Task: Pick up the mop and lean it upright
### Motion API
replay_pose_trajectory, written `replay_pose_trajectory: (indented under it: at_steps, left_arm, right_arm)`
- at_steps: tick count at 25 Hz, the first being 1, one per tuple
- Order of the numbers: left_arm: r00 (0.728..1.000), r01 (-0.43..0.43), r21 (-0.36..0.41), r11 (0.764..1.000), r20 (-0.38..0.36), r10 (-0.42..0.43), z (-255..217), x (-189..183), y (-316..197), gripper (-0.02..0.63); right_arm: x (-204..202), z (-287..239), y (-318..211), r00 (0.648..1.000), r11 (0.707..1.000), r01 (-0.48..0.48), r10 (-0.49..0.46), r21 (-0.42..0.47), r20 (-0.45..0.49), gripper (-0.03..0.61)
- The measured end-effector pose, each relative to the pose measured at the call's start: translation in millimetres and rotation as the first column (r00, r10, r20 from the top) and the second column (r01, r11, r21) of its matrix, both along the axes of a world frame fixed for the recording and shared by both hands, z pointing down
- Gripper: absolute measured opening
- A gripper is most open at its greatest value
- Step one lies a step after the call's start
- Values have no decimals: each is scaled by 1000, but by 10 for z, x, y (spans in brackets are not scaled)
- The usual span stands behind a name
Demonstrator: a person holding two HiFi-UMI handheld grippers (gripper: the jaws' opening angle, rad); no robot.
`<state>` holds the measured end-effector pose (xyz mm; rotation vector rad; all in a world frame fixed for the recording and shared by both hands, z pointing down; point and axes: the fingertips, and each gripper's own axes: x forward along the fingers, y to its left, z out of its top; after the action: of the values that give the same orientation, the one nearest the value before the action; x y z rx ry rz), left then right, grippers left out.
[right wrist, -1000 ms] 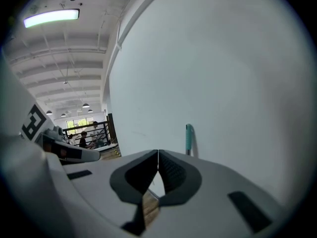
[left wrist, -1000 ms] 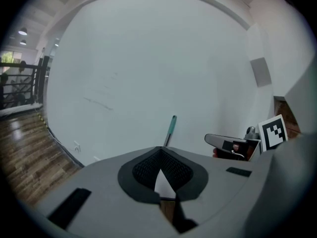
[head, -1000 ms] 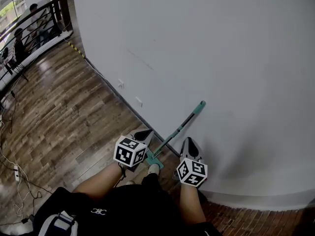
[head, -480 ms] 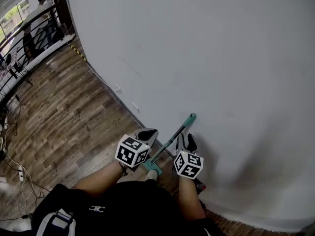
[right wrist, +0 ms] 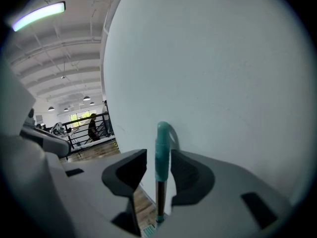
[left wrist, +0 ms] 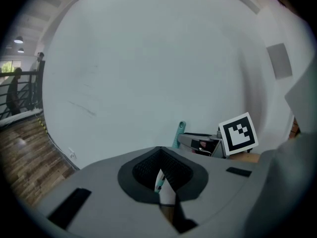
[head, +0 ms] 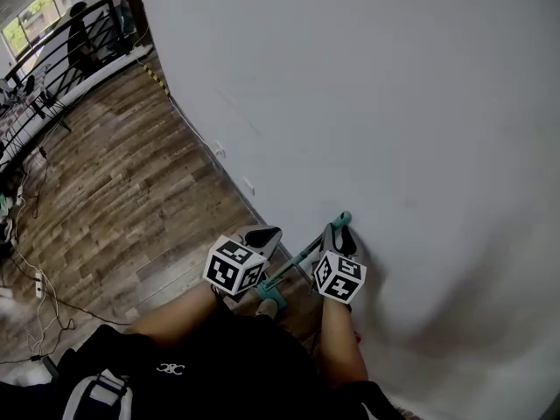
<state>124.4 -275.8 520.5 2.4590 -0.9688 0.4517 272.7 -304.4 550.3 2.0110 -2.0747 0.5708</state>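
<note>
Your right gripper (right wrist: 158, 163) has its jaws a little apart around the teal grip at the top of the mop (right wrist: 162, 148). The grip lies against the right-hand pad, and a narrow gap shows on the left-hand side. The jaws are not clamped.

Your left gripper (left wrist: 158, 151) has its jaws together at the tips and nothing gripped between them. It sits just beside the lower part of the mop handle, on its left.

In the head view the mop stands steeply tilted, with its teal head (head: 272, 291) on the floor (head: 114, 191) near your feet. The top of its handle is close against the white wall (head: 394, 103). No view shows whether the handle touches the wall.

Note the following around the work area:
- The wall fills the space directly ahead of both grippers.
- Two small wall sockets (head: 248, 183) sit low on the wall, to the left of the mop.
- Loose cables (head: 35, 261) and a power strip (head: 39, 285) lie on the floor at far left, well apart from the mop.
- A black railing (head: 52, 51) runs along the far edge of the floor, and a person (head: 79, 38) stands beside it.
</note>
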Motion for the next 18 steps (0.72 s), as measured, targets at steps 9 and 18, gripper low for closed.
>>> replay_pose_trajectory:
  at_steps: [9, 18]
  left_arm:
    - [999, -37, 1, 999, 9, 37, 59, -144, -184, -5]
    - [993, -121, 3, 993, -5, 121, 63, -203, -268, -5]
  right_arm:
    - [-25, 85, -116, 1000, 1000, -26, 26, -3, -7, 106]
    - [-466, 5, 63, 998, 997, 70, -70, 21, -1, 104]
